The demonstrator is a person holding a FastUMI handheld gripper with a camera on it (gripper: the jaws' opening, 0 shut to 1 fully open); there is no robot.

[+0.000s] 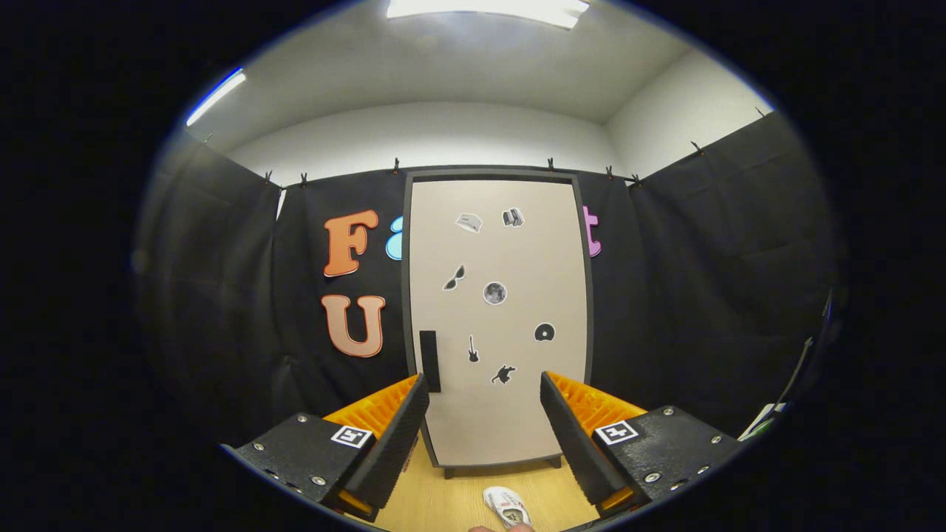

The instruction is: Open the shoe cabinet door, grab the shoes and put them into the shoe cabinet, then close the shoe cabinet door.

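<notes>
Black cloth hung on clips around the booth, under a plain white ceiling with a bright strip light, and pale wood-grain floor (443, 502) ran up to the back wall. Against that wall stood the shoe cabinet (497, 318), a tall upright box in a dark frame on short dark feet. Its door (517, 414) was shut: a flat, smooth beige panel dotted with small black-and-white stickers, with a narrow black rectangular handle (429, 360) upright near its left edge.

A single white shoe (507, 507) with dark markings lay on the floor in front of the cabinet, apart from it, low between the fingers. Something skin-toned showed just beside its near end, too little to identify.

The gripper (484, 432) was spread wide and held nothing. Its fingers (392, 443) were black wedge-shaped blocks with finely ribbed inner faces, orange ridged plastic behind them, and small square markers on bolted black plates.
</notes>
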